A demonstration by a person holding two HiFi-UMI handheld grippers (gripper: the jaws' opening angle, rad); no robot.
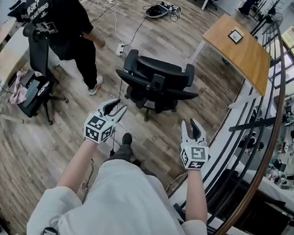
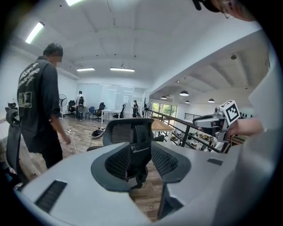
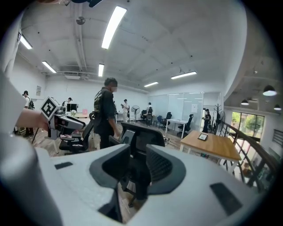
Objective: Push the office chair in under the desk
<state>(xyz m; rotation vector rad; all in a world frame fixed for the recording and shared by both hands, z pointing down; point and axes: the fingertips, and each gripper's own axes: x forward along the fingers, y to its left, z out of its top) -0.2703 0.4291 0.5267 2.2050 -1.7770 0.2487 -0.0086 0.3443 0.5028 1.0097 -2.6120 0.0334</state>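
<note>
Over a wood floor [image 1: 32,145], points left gripper [image 1: 120,105] and right gripper [image 1: 190,123] at the office chair [image 1: 157,82] out away from the desk [image 1: 240,48], jaws partly apart, gripping nothing

In the head view, the office chair's [image 1: 155,82] base and castors were mostly hidden beneath its seat. In both gripper views the jaws screened much of its seat and base. At eleven o'clock in the head view, the top edge cut off the standing person's [image 1: 60,22] head. The dark flat item [image 1: 236,36] on the desk [image 1: 249,59], at one o'clock, was too small to identify. The clutter [image 1: 287,147] beyond the railing [image 1: 278,126], at three o'clock, was too small to make out.
</note>
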